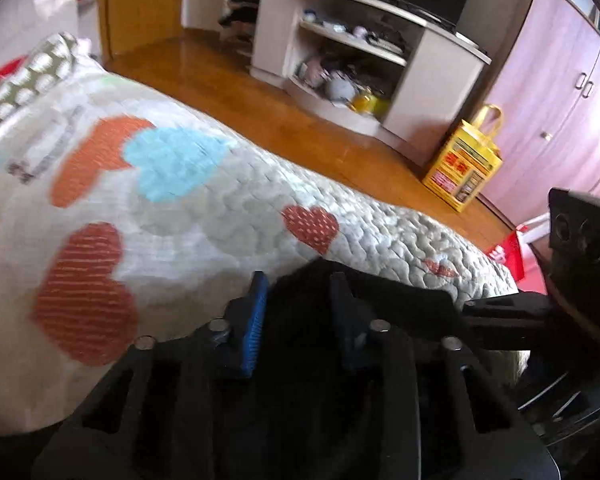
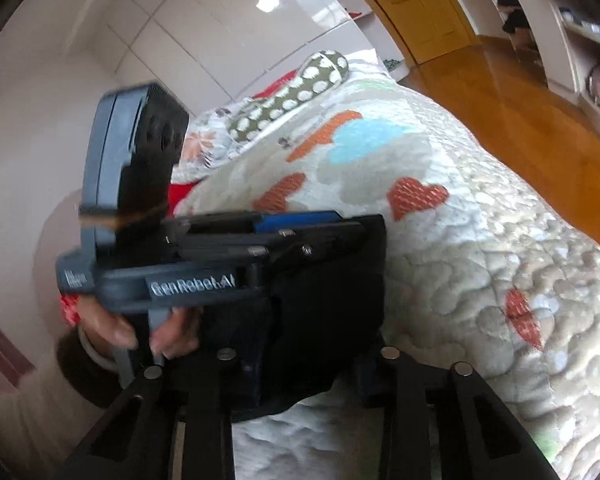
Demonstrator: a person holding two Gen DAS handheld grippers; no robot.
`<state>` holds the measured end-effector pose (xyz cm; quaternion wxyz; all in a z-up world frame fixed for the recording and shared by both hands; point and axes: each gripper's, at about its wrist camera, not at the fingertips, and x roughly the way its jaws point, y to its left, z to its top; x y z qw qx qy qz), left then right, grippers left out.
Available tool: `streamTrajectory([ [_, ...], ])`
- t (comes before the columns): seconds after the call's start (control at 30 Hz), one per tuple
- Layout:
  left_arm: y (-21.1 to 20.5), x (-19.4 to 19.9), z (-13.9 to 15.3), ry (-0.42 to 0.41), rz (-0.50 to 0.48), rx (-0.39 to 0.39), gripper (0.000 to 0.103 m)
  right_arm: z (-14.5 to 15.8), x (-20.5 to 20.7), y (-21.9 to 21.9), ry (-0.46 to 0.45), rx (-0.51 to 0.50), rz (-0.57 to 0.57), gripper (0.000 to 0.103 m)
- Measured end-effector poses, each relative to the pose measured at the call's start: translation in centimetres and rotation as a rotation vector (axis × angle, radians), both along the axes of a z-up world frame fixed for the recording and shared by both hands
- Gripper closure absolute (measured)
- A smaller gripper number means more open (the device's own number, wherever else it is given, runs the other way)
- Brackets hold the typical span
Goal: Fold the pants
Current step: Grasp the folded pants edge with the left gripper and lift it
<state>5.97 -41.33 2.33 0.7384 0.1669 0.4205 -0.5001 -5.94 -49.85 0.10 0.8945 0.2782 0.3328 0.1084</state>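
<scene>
The black pants lie bunched at the near edge of a quilted bed. In the left wrist view my left gripper is shut on the pants, with dark cloth filling the gap between its blue pad and the other finger. A finger of the right gripper reaches the same cloth from the right. In the right wrist view the pants hang as a folded black bundle. The left gripper clamps their top edge from the left, held by a hand. My right gripper is shut on their lower part.
The heart-patterned quilt covers the bed, with a polka-dot pillow at its far end. Beyond the wooden floor stand a cluttered TV stand, a yellow bag and a wardrobe.
</scene>
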Motion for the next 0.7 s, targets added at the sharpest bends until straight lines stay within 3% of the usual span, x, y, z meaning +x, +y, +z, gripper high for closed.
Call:
streamTrajectory([
  [0.2,8.3,1.2,4.8,0.086,0.189,-0.163,0.076,5.6,0.4,5.6,-0.117,-0.078,0.143,0.075],
  [0.37,18.0,1.2,5.8,0.116,0.396,-0.243,0.075,6.1,2.1,12.6,-0.144,-0.124,0.281,0.075],
  [0.43,20.9,0.9,5.3,0.123,0.477,-0.245,0.059,4.7,3.1,15.0,-0.120,-0.104,0.334,0.069],
  [0.47,22.2,0.6,4.8,0.135,0.509,-0.244,0.055,3.8,3.6,16.0,-0.075,-0.090,0.360,0.054],
  [0.53,24.6,0.0,3.9,0.160,0.565,-0.239,0.049,1.8,4.3,17.5,0.059,-0.018,0.436,0.048],
  [0.6,26.2,-0.8,3.1,0.174,0.602,-0.226,0.048,2.2,3.0,17.3,0.032,-0.004,0.469,0.048],
  [0.7,27.4,-2.1,1.7,0.215,0.649,-0.240,0.035,3.5,1.5,14.8,-0.015,-0.078,0.399,0.047],
])
